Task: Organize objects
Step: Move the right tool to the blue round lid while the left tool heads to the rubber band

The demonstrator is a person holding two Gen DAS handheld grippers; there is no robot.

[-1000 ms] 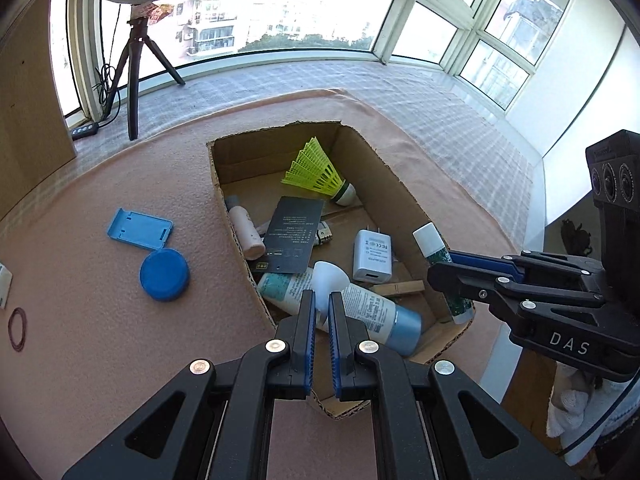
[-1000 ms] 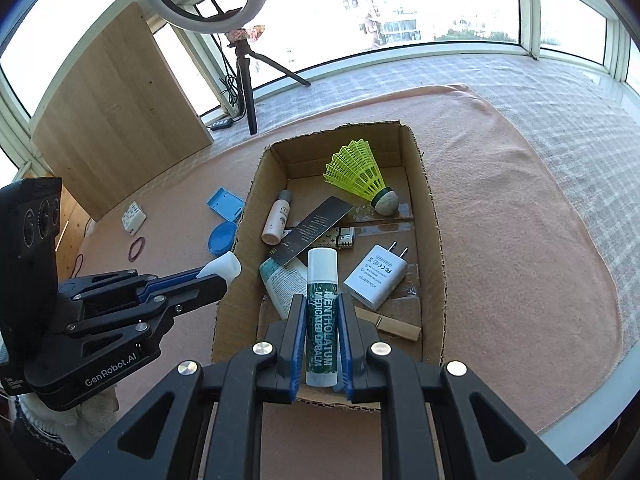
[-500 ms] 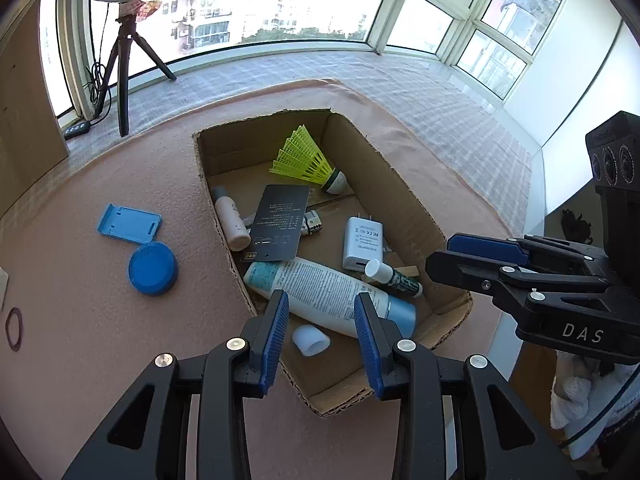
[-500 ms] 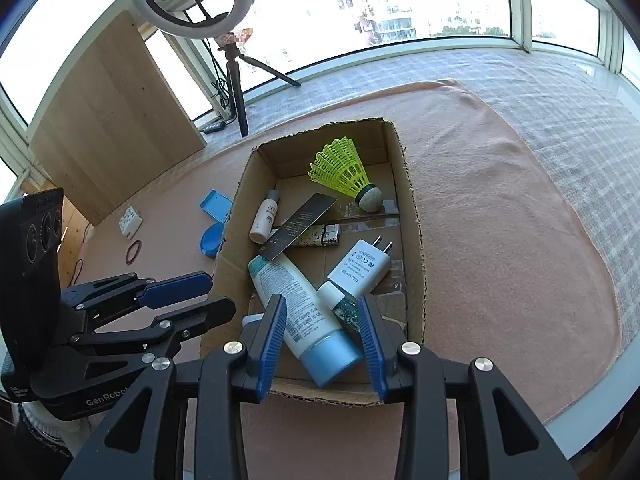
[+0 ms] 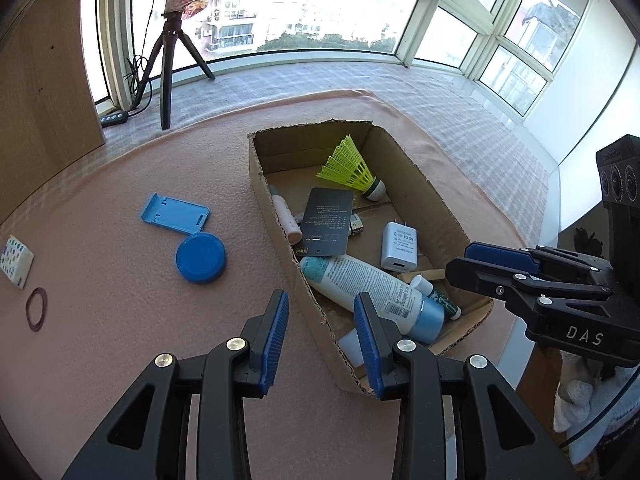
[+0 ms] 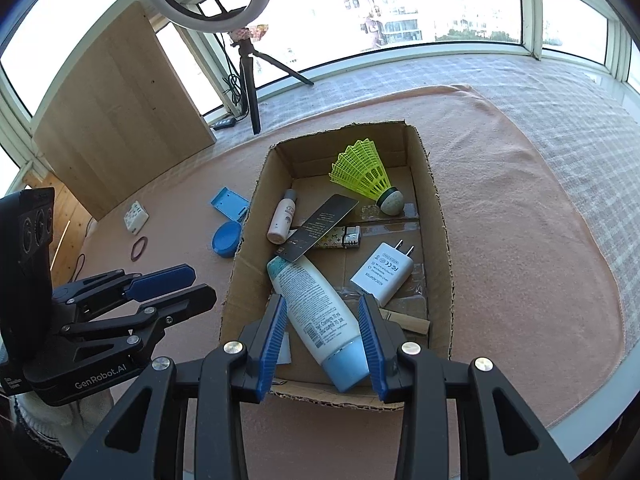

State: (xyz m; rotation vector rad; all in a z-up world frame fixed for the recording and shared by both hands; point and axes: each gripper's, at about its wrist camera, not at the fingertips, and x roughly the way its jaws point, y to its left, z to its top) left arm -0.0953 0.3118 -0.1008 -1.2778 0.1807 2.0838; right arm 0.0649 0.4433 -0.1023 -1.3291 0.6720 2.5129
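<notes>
Both hand-held grippers, left (image 5: 322,326) and right (image 6: 322,330), hover wide apart and empty above the cardboard box (image 6: 440,216), where the lotion bottle (image 6: 316,312) lies.

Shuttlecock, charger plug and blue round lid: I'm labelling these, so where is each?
Shuttlecock (image 6: 366,174): right wrist view, on its yellow skirt.
Charger plug (image 6: 382,272): right wrist view, on its white face.
Blue round lid (image 5: 201,257): left wrist view, on its top.
</notes>
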